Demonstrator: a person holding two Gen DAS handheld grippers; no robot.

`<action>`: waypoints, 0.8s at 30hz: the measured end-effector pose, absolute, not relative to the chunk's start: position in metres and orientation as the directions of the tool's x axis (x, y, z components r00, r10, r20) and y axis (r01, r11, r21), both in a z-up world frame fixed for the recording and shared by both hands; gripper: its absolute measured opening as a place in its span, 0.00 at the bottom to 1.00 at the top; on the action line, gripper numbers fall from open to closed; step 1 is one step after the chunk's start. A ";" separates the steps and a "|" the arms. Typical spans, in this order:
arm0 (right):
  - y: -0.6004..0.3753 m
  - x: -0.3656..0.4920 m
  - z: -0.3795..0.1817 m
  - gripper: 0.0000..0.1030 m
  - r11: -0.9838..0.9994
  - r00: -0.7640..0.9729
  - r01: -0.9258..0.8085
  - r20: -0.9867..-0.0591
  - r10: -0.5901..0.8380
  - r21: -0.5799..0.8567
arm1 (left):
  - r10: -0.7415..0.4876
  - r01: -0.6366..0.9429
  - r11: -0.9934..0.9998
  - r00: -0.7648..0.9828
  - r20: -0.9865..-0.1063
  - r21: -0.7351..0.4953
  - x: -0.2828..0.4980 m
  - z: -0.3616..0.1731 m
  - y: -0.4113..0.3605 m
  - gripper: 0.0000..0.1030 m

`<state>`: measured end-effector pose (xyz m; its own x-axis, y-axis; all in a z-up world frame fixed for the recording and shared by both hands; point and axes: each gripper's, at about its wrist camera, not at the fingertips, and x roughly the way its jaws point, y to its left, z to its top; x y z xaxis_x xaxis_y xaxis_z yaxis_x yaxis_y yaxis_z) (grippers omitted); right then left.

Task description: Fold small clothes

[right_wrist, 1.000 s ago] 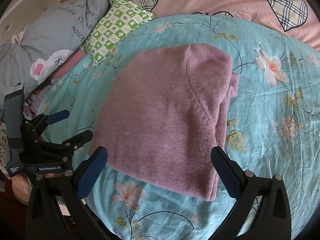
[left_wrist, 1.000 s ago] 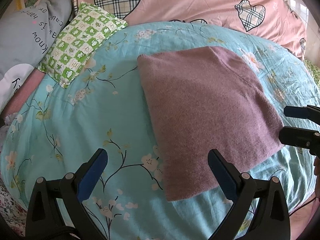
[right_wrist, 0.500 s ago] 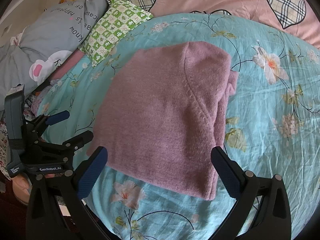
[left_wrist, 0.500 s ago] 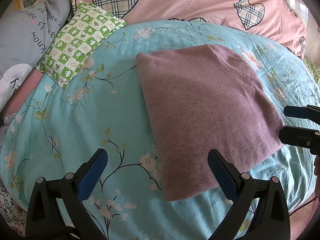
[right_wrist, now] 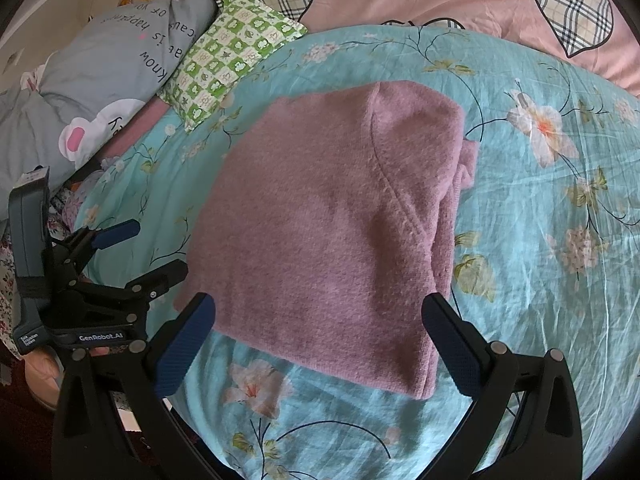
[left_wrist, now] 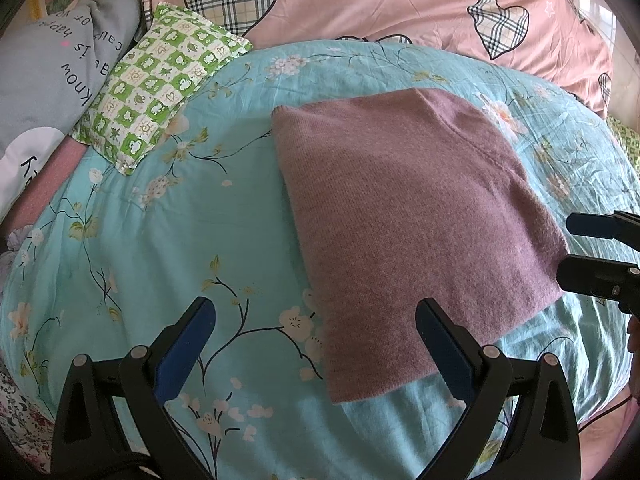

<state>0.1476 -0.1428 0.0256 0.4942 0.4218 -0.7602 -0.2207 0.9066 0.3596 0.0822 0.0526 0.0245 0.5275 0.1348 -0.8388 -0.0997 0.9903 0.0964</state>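
A mauve knitted sweater (left_wrist: 408, 216) lies folded into a flat rectangle on the turquoise floral bedsheet (left_wrist: 192, 240); it also shows in the right wrist view (right_wrist: 332, 232), with layered edges on its right side. My left gripper (left_wrist: 316, 328) is open and empty, hovering over the sweater's near left corner. My right gripper (right_wrist: 320, 324) is open and empty over the sweater's near edge. The right gripper also shows at the right edge of the left wrist view (left_wrist: 576, 248), and the left gripper shows at the left of the right wrist view (right_wrist: 156, 248).
A green checked pillow (left_wrist: 156, 92) lies at the back left, beside a grey printed pillow (left_wrist: 52, 80). A pink quilt with plaid hearts (left_wrist: 380, 8) runs along the back. The bed's edge drops off at the near left (right_wrist: 24, 400).
Both grippers have drifted slightly, so the sweater sits a little differently in each view. The sweater itself has not moved and both grippers stay open.
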 end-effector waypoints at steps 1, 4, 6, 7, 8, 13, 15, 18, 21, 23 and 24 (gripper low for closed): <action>-0.143 0.148 0.026 1.00 0.907 0.494 -0.221 -0.760 0.422 0.359 | 0.134 -0.099 0.990 0.528 -0.839 0.096 0.082 0.024 0.052 0.98; -0.143 0.148 0.026 1.00 0.907 0.494 -0.219 -0.761 0.421 0.360 | 0.134 -0.099 0.990 0.527 -0.839 0.096 0.082 0.024 0.052 0.98; -0.141 0.147 0.025 1.00 0.907 0.494 -0.219 -0.761 0.421 0.360 | 0.131 -0.096 0.991 0.525 -0.841 0.095 0.082 0.024 0.052 0.98; -0.142 0.147 0.025 1.00 0.907 0.494 -0.220 -0.761 0.421 0.359 | 0.130 -0.094 0.991 0.525 -0.841 0.094 0.083 0.024 0.052 0.98; -0.141 0.147 0.025 1.00 0.907 0.494 -0.220 -0.761 0.421 0.359 | 0.130 -0.093 0.991 0.525 -0.841 0.095 0.083 0.024 0.051 0.98; -0.140 0.146 0.025 1.00 0.908 0.495 -0.219 -0.761 0.420 0.358 | 0.126 -0.090 0.992 0.525 -0.842 0.092 0.084 0.024 0.052 0.98; -0.140 0.147 0.025 1.00 0.908 0.496 -0.218 -0.760 0.419 0.358 | 0.125 -0.088 0.992 0.526 -0.842 0.092 0.084 0.024 0.052 0.98; -0.140 0.146 0.025 1.00 0.908 0.496 -0.217 -0.761 0.418 0.358 | 0.126 -0.086 0.992 0.526 -0.841 0.094 0.085 0.024 0.052 0.98; -0.140 0.146 0.025 1.00 0.908 0.495 -0.217 -0.762 0.418 0.357 | 0.124 -0.087 0.992 0.524 -0.842 0.092 0.085 0.024 0.052 0.98; -0.140 0.146 0.025 1.00 0.909 0.496 -0.217 -0.761 0.417 0.356 | 0.122 -0.086 0.992 0.524 -0.843 0.090 0.086 0.025 0.053 0.98; -0.140 0.146 0.025 1.00 0.909 0.496 -0.216 -0.761 0.417 0.357 | 0.123 -0.086 0.992 0.525 -0.842 0.091 0.086 0.025 0.053 0.98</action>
<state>0.1462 -0.1398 0.0253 0.4964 0.4167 -0.7615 -0.2161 0.9089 0.3565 0.0863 0.0530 0.0248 0.5246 0.1226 -0.8425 -0.0857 0.9922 0.0910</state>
